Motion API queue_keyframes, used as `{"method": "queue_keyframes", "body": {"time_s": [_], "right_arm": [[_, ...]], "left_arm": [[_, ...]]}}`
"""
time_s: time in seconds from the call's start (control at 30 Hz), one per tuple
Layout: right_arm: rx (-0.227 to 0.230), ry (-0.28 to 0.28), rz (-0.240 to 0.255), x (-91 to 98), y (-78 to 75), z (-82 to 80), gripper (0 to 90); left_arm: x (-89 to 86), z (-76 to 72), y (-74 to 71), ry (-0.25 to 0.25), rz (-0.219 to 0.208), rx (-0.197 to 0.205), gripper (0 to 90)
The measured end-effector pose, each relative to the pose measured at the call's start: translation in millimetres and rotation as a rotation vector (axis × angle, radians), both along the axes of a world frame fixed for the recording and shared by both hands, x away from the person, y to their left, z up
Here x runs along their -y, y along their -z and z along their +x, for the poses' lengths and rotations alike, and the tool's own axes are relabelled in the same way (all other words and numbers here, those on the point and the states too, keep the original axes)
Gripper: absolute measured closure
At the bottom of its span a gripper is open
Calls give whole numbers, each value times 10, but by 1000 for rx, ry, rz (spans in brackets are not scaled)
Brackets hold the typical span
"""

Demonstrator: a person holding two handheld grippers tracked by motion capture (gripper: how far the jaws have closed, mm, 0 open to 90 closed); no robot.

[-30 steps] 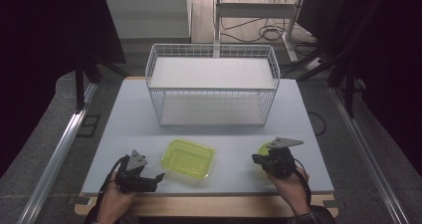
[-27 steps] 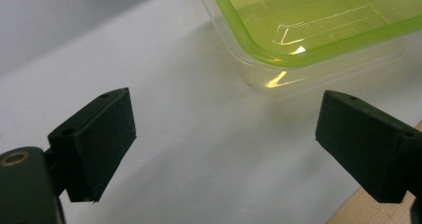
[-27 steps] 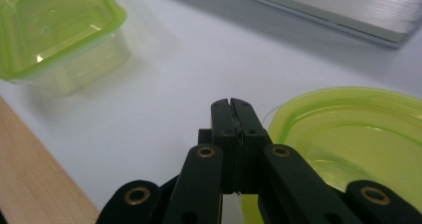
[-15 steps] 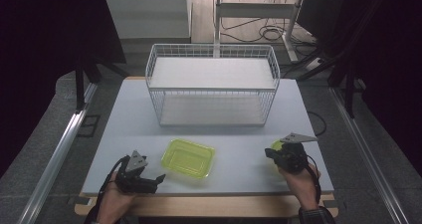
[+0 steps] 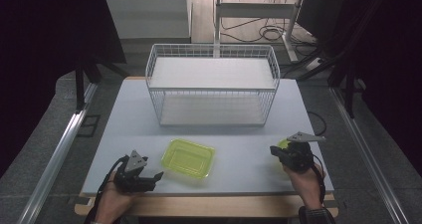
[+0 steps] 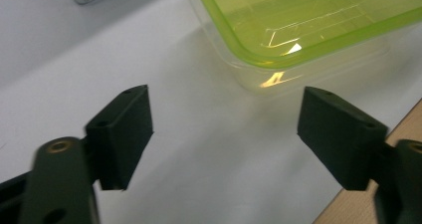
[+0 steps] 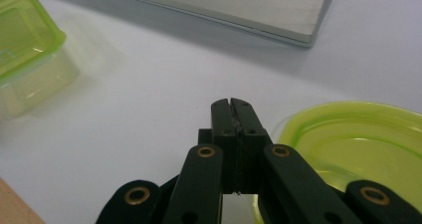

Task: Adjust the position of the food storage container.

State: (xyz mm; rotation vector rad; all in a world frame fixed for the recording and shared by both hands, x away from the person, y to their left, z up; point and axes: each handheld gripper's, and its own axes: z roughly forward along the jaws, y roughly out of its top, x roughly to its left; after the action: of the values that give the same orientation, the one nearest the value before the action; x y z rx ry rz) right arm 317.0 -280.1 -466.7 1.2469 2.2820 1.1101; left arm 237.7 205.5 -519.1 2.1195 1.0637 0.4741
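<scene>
Table [image 5: 124,129]: a pale grey top on a wooden base, and it took up the middle of the high view, with dark floor on both sides.
Wire basket [image 5: 212,84]: big, white and rectangular, it sat at the far middle of the table, upright, with a flat pale panel inside; its corner edge also showed at the far end of the right gripper view [image 7: 209,5].
Rectangular container [image 5: 188,158]: see-through yellow-green, open top up, it lay near the front edge, a little left of centre and well apart from the basket. In the left gripper view [image 6: 298,20] it was just beyond the jaws; in the right gripper view [image 7: 25,50] it sat far to the left.
Round lid or dish [image 7: 358,139]: yellow-green, flat on the table at the right front, right beside the right gripper. In the high view only a sliver of it [image 5: 282,144] peeked out; which of the two it was, I couldn't tell.
Left gripper [image 5: 151,177]: held in the left hand [image 5: 112,201] at the near left corner, pointing right at the container, jaws spread wide with only bare table between them [image 6: 224,129], touching nothing.
Right gripper [image 5: 275,152]: held in the right hand [image 5: 303,179] at the near right, jaws pressed flat together with nothing between them [image 7: 232,107], tips just left of the round piece.
</scene>
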Motion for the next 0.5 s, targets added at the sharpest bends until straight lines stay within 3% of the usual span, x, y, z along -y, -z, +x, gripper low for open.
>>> {"method": "queue_keyframes", "body": {"time_s": [0.1, 0.2, 0.27, 0.3, 0.37, 0.5], "right_arm": [[-4, -15, 4, -44, 4, -27, 889], [3, -44, 14, -124, -1, -62, 889], [4, -54, 14, -144, -3, -71, 889], [2, -58, 19, -171, -4, -83, 889], [-2, -88, 22, -252, 7, -107, 890], [-24, -112, 43, -380, 34, -129, 891]], "left_arm": [[-86, 28, -10, 0, -29, -16, 473], [-198, 141, 3, -32, -67, -53, 636], [-218, 178, 9, -40, -69, -62, 741], [-228, 214, 16, -44, -76, -73, 741], [-214, 311, 37, -27, -88, -90, 871], [-154, 422, 58, 2, -80, -110, 900]]}}
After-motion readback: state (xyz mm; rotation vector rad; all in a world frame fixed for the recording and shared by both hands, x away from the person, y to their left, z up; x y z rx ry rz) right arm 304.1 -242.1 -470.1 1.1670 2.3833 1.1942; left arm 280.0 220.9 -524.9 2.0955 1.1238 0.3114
